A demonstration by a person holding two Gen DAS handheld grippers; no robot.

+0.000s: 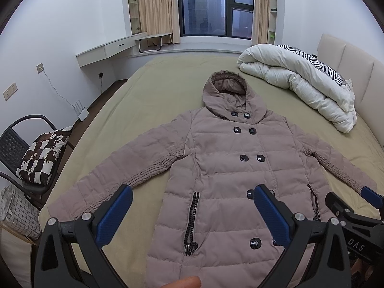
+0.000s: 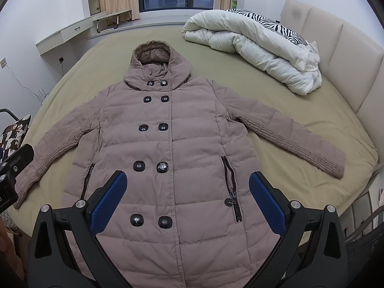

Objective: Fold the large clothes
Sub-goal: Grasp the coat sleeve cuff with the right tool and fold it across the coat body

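A mauve hooded padded coat (image 1: 223,168) lies flat, front up, on the bed, sleeves spread to both sides, hood toward the window. It also fills the right wrist view (image 2: 168,144). My left gripper (image 1: 192,216) is open and empty, above the coat's lower left part near the zip pocket (image 1: 192,218). My right gripper (image 2: 188,201) is open and empty, above the coat's lower front between the buttons and the right zip pocket (image 2: 231,189). The right gripper also shows at the right edge of the left wrist view (image 1: 355,206), near the right sleeve cuff.
The coat lies on an olive bedsheet (image 1: 153,91). A rolled white duvet (image 1: 300,81) with a zebra pillow (image 1: 319,62) sits at the far right by the padded headboard (image 1: 355,72). A chair with a checked cushion (image 1: 43,153) stands left of the bed.
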